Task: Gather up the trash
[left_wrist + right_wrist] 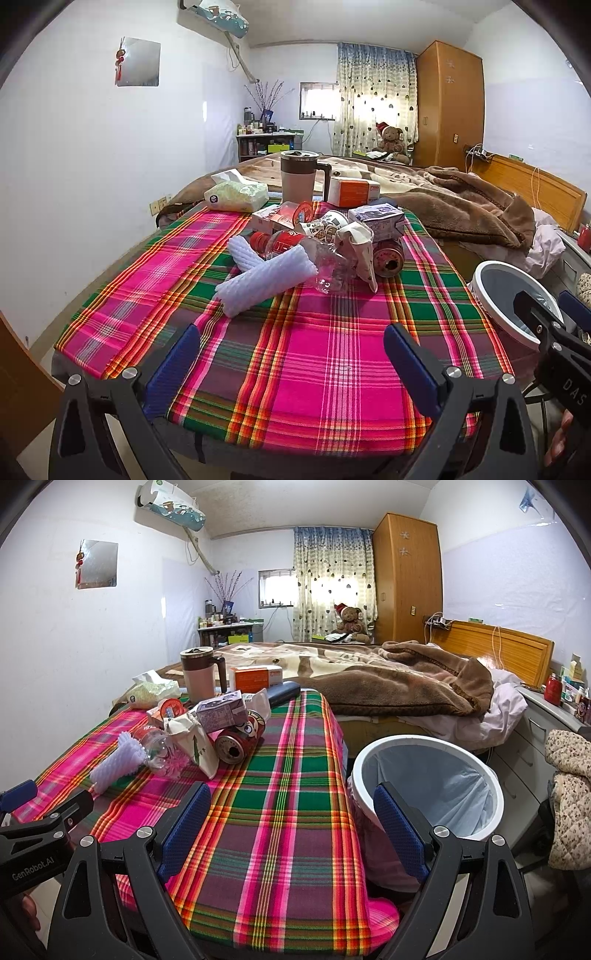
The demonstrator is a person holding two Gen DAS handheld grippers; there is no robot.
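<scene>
A heap of trash lies on the plaid tablecloth (314,369): two white foam nets (266,282), a crushed clear plastic bottle (325,264) with a red cap, a red can (388,258) on its side, a crumpled paper bag (360,243), a small purple carton (380,218). The same heap shows in the right wrist view, with the can (234,746) and carton (221,714). A white bin (428,779) with a pale liner stands right of the table. My left gripper (291,347) is open and empty over the near table. My right gripper (291,801) is open and empty near the table's right edge.
A tissue pack (236,192), a lidded mug (299,175) and an orange box (352,190) stand at the table's far edge. A bed with brown blankets (388,679) lies behind. A cabinet (546,738) and a quilted cloth (570,794) are at the right.
</scene>
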